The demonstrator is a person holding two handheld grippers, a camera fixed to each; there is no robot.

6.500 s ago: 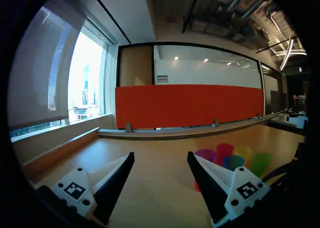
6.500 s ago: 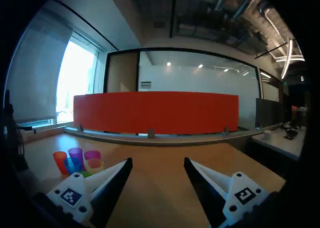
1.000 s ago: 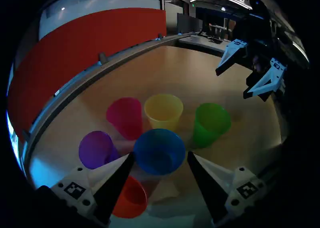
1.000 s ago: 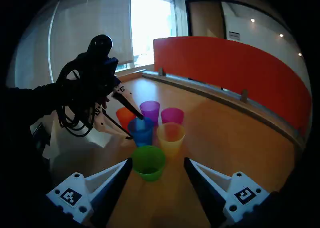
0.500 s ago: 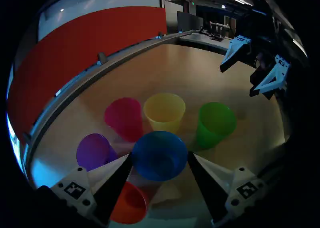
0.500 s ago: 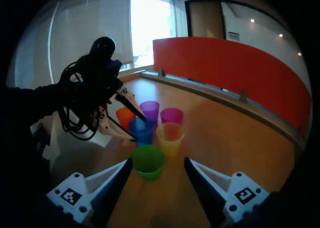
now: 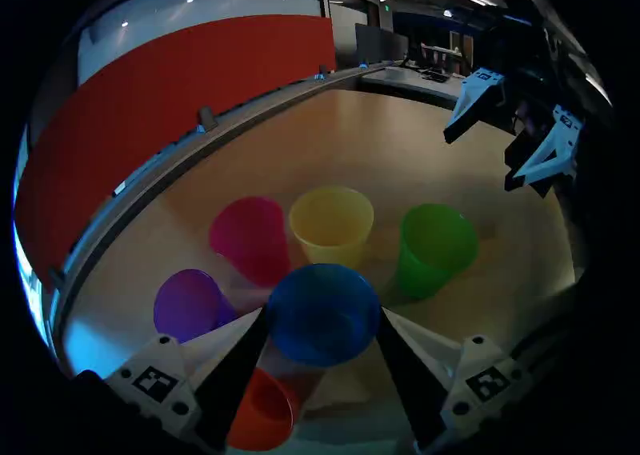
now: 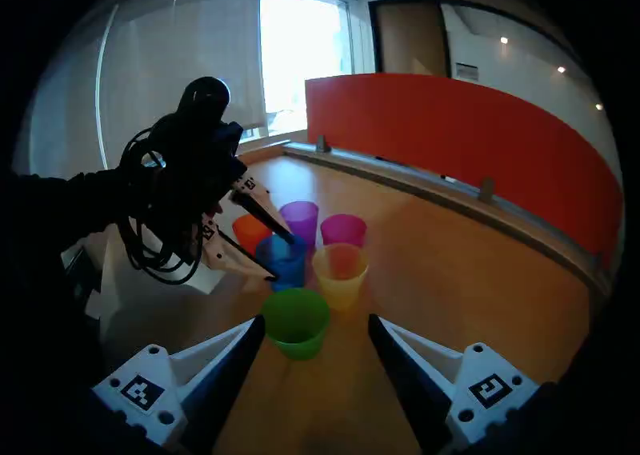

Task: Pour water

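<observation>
left tool (image 7: 322, 314) around the blue cup (image 7: 323, 321)
fingers touch its sides, can't tell if squeezing; right tool (image 8: 314, 319) open, near the green cup (image 8: 295, 324)

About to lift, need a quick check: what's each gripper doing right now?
Left gripper: jaws closed on the blue cup, touching both sides.
Right gripper: jaws open, holding nothing.

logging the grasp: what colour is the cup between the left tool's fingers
The cup is blue; the left gripper view shows it best.
</observation>
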